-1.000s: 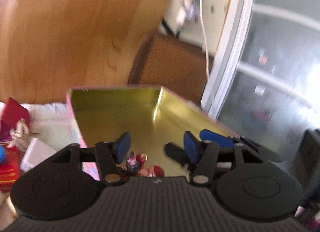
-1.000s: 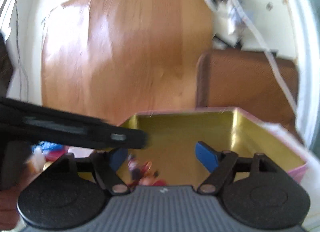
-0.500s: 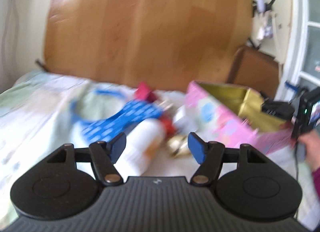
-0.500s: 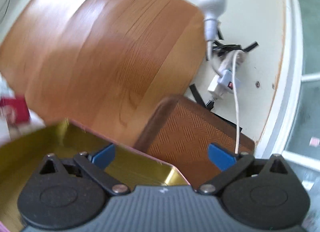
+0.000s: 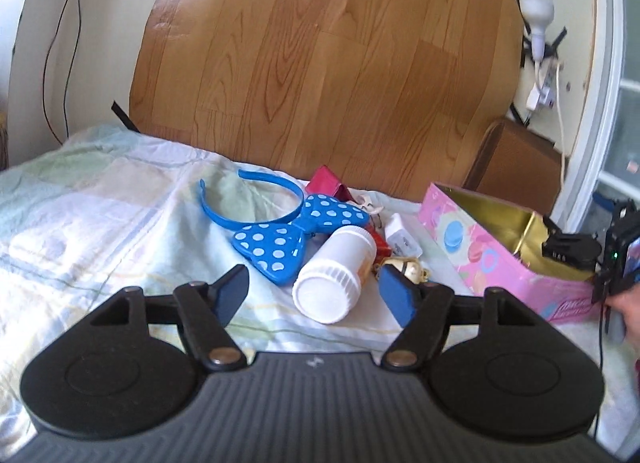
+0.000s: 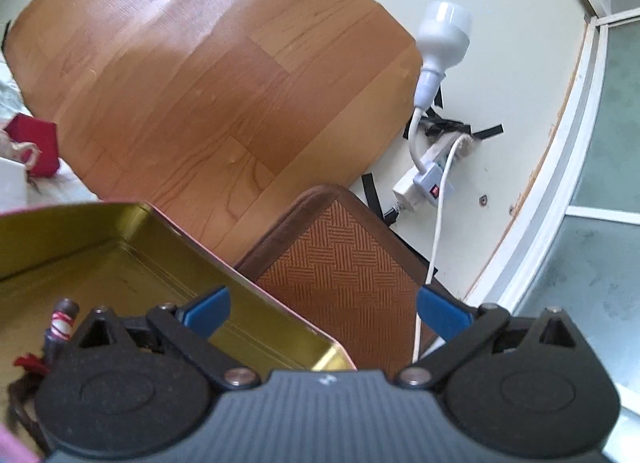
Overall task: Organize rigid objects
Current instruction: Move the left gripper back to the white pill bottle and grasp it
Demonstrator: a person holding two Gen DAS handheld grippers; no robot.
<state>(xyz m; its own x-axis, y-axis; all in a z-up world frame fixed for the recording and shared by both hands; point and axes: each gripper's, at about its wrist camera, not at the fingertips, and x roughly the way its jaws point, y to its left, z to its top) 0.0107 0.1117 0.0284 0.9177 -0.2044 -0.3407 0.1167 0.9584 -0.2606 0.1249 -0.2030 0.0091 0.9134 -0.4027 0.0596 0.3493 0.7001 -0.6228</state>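
Bright daylight, sharp frames, fisheye-bowed edges.

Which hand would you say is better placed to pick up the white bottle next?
Left, probably: the left gripper, jaws opening, faces the white bottle lying just ahead. The right gripper hangs over the pink tin's corner.

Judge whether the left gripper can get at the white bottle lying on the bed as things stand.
Probably yes. The left gripper is opening with nothing between its fingers, and the white bottle lies straight ahead, its cap end facing the gripper and uncovered.
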